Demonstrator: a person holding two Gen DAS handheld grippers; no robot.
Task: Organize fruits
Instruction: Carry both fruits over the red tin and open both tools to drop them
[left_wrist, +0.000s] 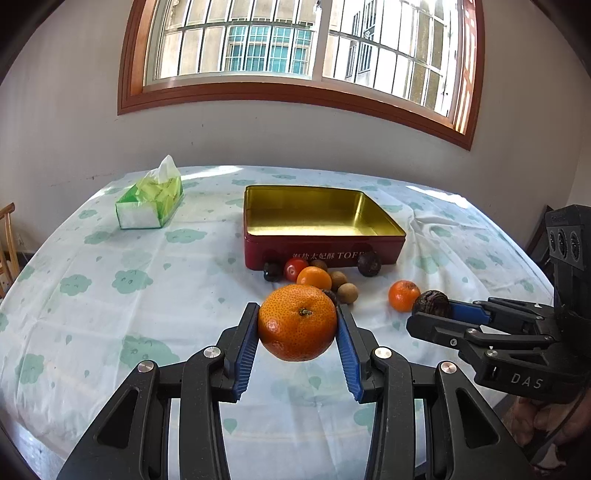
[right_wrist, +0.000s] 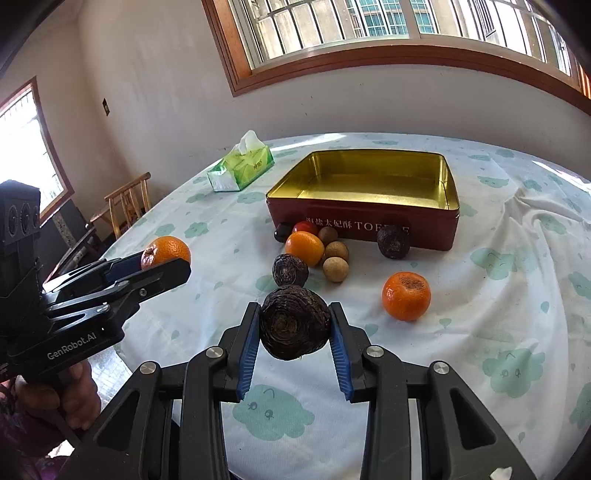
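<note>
Grippers (left_wrist: 297, 325) (right_wrist: 294, 324) hold fruit; red tin (left_wrist: 321, 245) seemingly empty.

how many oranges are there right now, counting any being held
3. One orange is clamped in the left gripper, one sits in the cluster before the red tin, and one lies alone to the right. None seem hidden.

A green tissue pack (left_wrist: 149, 201) sits toward the far left of the desk (left_wrist: 110, 302), a white tissue poking from its top. The desk wears a pale cloth printed with green clouds. A wooden chair (right_wrist: 127, 203) stands off beside it, under a wood-framed window (left_wrist: 306, 48).
</note>
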